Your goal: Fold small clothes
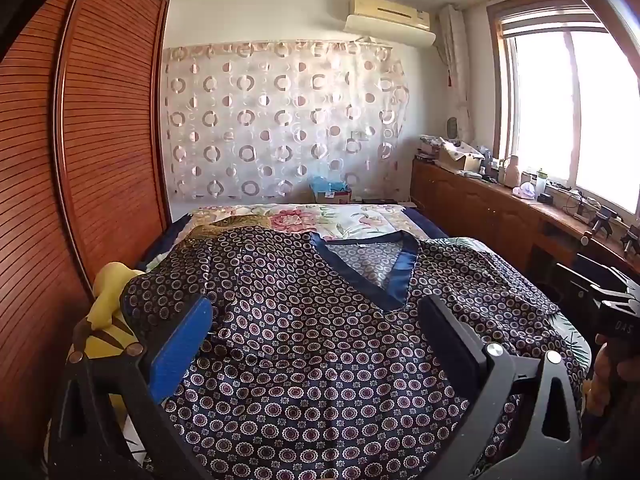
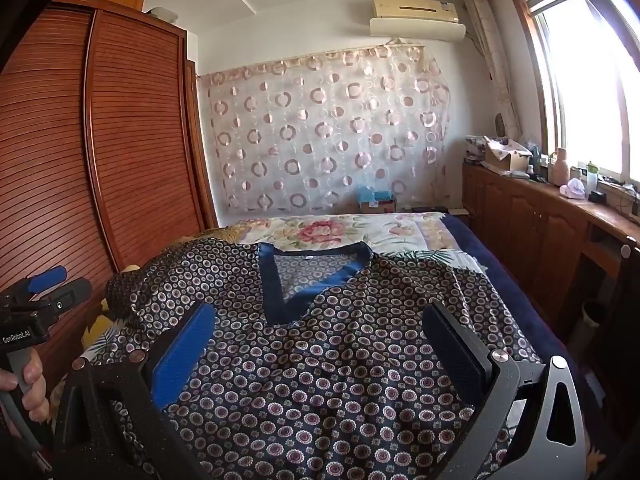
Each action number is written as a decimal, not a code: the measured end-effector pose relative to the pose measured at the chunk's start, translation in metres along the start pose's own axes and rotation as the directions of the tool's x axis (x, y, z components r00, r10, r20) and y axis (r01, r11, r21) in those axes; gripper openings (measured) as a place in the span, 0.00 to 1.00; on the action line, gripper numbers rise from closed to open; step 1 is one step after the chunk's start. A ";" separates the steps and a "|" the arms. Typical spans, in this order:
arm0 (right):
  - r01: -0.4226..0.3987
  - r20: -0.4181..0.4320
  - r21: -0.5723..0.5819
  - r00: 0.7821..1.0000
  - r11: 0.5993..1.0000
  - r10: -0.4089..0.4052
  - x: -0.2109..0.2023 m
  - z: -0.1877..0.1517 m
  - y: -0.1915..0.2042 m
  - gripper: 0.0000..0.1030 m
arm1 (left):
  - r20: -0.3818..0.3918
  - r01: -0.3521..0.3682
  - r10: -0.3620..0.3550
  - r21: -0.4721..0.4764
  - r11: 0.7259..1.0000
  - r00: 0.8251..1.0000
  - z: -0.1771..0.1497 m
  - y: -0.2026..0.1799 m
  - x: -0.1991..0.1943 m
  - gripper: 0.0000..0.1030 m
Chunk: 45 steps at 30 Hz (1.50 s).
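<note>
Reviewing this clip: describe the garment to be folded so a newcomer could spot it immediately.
Start at the bed that runs between the wooden wardrobe and the window-side cabinets. Spread flat over its near end lies the patterned top. Unlike the pale floral bedspread beyond it, it is dark navy with small circular medallions and a plain blue V-neck band.

Bedroom, daylit. Louvred wooden wardrobe (image 1: 100,120) along the left wall. White far wall hung with a sheer circle-patterned curtain (image 1: 280,120); air conditioner (image 1: 390,16) above it. Bright window (image 1: 572,112) at right (glare, nothing outside legible) over a cluttered wooden cabinet run (image 1: 500,208). Floral bedspread (image 2: 340,232) on the bed.
</note>
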State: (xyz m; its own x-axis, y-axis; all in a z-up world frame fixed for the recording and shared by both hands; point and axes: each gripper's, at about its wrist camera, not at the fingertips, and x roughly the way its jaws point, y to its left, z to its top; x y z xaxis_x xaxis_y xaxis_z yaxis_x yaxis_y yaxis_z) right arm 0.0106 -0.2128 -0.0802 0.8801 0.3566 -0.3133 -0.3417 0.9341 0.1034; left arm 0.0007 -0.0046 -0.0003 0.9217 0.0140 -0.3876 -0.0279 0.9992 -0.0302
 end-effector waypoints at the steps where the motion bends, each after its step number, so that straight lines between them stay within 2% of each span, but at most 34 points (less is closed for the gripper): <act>1: -0.001 0.000 0.000 1.000 1.000 0.001 0.000 0.000 0.000 1.00 | -0.001 0.000 0.000 0.001 1.000 1.000 0.000 0.000 0.000 1.00; 20: -0.014 -0.016 0.015 1.000 1.000 0.014 0.007 0.000 -0.003 1.00 | -0.008 -0.017 0.017 0.000 1.000 1.000 -0.004 0.006 0.010 1.00; 34: -0.040 -0.052 -0.036 0.998 0.999 0.038 0.038 0.002 0.012 1.00 | -0.090 -0.037 0.034 -0.033 0.999 0.995 -0.018 0.042 0.041 1.00; 45: -0.087 -0.144 -0.046 0.986 0.995 0.080 0.072 0.004 0.009 1.00 | -0.169 -0.038 0.031 -0.037 0.999 0.985 -0.028 0.078 0.066 1.00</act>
State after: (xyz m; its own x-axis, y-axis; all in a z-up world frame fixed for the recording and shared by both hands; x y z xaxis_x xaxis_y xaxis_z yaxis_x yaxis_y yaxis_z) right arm 0.0721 -0.1784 -0.0985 0.7935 0.4239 -0.4367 -0.4317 0.8978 0.0872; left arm 0.0480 0.0732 -0.0542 0.8416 0.0385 -0.5387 -0.0770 0.9958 -0.0492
